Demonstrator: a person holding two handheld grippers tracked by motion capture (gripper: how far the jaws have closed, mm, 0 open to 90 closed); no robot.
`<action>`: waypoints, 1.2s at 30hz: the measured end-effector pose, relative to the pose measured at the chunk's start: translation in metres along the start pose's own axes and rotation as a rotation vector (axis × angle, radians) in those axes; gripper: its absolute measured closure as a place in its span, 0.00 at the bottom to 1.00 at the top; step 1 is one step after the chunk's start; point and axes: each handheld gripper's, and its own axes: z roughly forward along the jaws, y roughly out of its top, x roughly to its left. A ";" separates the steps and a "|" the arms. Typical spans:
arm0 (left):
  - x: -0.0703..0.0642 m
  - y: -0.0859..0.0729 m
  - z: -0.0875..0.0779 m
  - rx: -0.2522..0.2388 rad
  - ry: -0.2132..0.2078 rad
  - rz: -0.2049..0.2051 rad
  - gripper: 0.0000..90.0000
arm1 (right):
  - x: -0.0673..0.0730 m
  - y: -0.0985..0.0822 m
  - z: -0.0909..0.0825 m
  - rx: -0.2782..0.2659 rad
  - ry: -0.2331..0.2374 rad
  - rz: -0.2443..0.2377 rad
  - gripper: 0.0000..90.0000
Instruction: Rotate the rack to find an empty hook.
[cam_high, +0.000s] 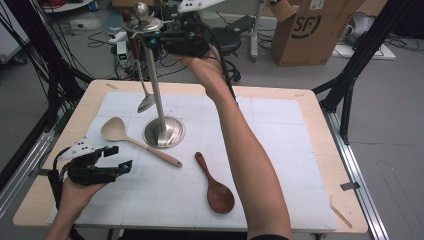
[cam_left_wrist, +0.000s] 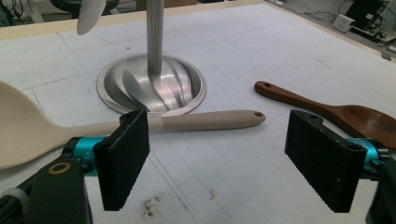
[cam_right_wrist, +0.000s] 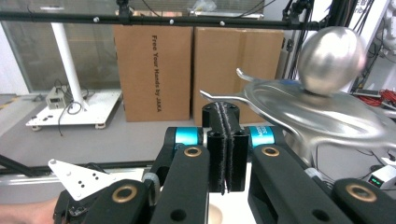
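A steel utensil stand rises from the white mat to a hooked top disc with a ball knob. A metal spoon hangs from its left side. My right gripper is raised beside that disc and shut, its pads pressed together with nothing between them; the disc sits just to their right. A beige spoon and a brown wooden spoon lie flat on the mat. My left gripper rests low at the front left, open, with the beige spoon's handle lying just beyond its jaws.
The stand's round base is close behind the beige spoon, and the brown spoon lies to the right. Cardboard boxes, a stool and cables crowd the floor behind the table. Black frame legs stand at the right.
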 end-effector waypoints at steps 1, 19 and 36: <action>0.000 0.000 0.000 0.002 -0.001 0.001 0.25 | -0.001 -0.001 -0.003 0.000 0.002 0.002 0.99; 0.000 0.000 0.000 0.003 0.000 0.002 0.25 | -0.013 -0.011 -0.035 -0.024 -0.033 0.018 0.99; -0.001 0.000 0.002 0.007 0.001 0.006 0.25 | -0.018 -0.010 -0.033 -0.021 -0.051 0.021 0.99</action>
